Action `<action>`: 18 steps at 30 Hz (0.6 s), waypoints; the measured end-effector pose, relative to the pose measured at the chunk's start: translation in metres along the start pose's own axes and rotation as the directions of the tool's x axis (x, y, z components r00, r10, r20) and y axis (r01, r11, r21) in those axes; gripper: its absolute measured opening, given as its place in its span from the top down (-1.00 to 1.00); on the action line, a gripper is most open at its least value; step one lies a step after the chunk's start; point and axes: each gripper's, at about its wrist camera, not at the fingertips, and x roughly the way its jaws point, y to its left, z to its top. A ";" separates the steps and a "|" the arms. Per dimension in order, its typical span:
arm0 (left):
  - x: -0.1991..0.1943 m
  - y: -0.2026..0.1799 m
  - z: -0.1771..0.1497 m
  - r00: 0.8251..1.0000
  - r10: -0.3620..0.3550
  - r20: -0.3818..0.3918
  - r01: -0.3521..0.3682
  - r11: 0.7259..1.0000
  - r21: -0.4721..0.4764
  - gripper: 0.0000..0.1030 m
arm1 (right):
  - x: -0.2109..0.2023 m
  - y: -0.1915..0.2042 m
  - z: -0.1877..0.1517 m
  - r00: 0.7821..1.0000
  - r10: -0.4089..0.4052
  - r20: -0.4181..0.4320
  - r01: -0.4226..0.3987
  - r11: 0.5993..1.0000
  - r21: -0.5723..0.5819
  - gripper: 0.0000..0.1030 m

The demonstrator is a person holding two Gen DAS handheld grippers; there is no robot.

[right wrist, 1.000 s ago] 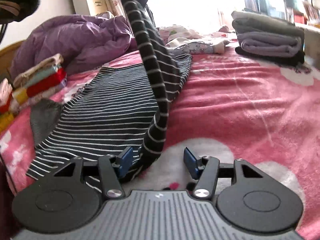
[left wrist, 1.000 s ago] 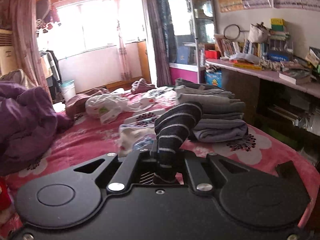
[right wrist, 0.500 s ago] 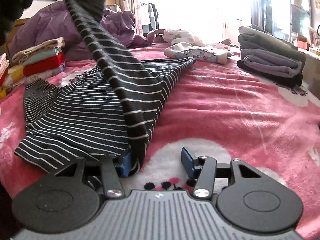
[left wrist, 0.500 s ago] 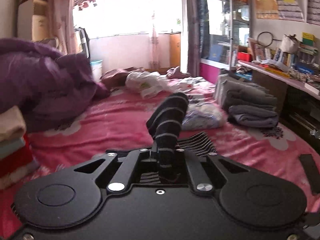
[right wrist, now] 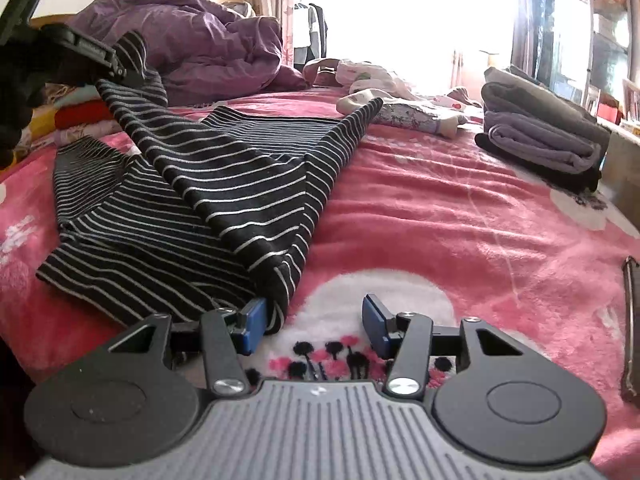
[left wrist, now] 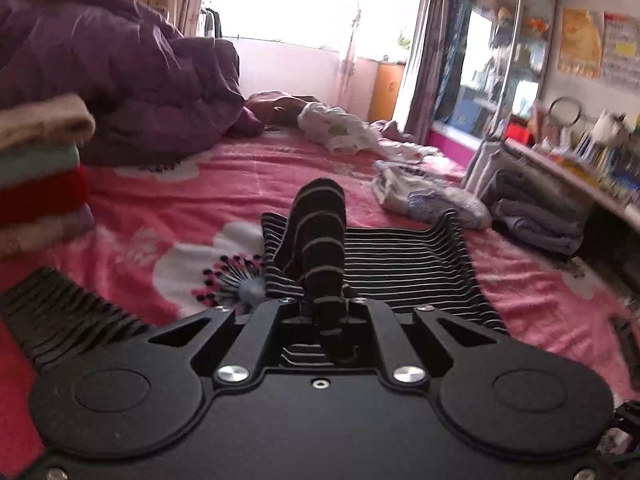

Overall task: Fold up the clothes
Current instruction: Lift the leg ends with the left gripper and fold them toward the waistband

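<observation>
Striped black garment (right wrist: 224,184) spread across left half of frame on pink bed cover (right wrist: 440,216), one corner lifted toward upper left. Left tongs (left wrist: 326,312) clamped shut on that corner; right tongs (right wrist: 314,320) open at lower centre, near hem just touching left pad, not gripped. Risk: unpinned hem dragging with the fold, giving a skewed crease. Further risk: fabric bunching in the clamp, or carrying across onto folded stack (right wrist: 76,120) at far left.

The left gripper (left wrist: 328,312) has its jaws clamped tight, raised at an angle; the right gripper (right wrist: 314,322) sits low, jaws apart.
</observation>
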 end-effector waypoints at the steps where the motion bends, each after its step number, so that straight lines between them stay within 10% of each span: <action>1: -0.001 0.003 -0.004 1.000 -0.004 0.008 0.004 1.000 -0.017 0.94 | -0.002 0.001 0.000 1.000 -0.001 0.000 0.001 1.000 -0.007 -0.01; 18: -0.006 0.028 -0.022 0.998 -0.065 0.024 0.067 0.995 -0.076 0.94 | -0.014 0.042 0.017 0.986 0.055 0.161 -0.026 0.984 -0.176 -0.04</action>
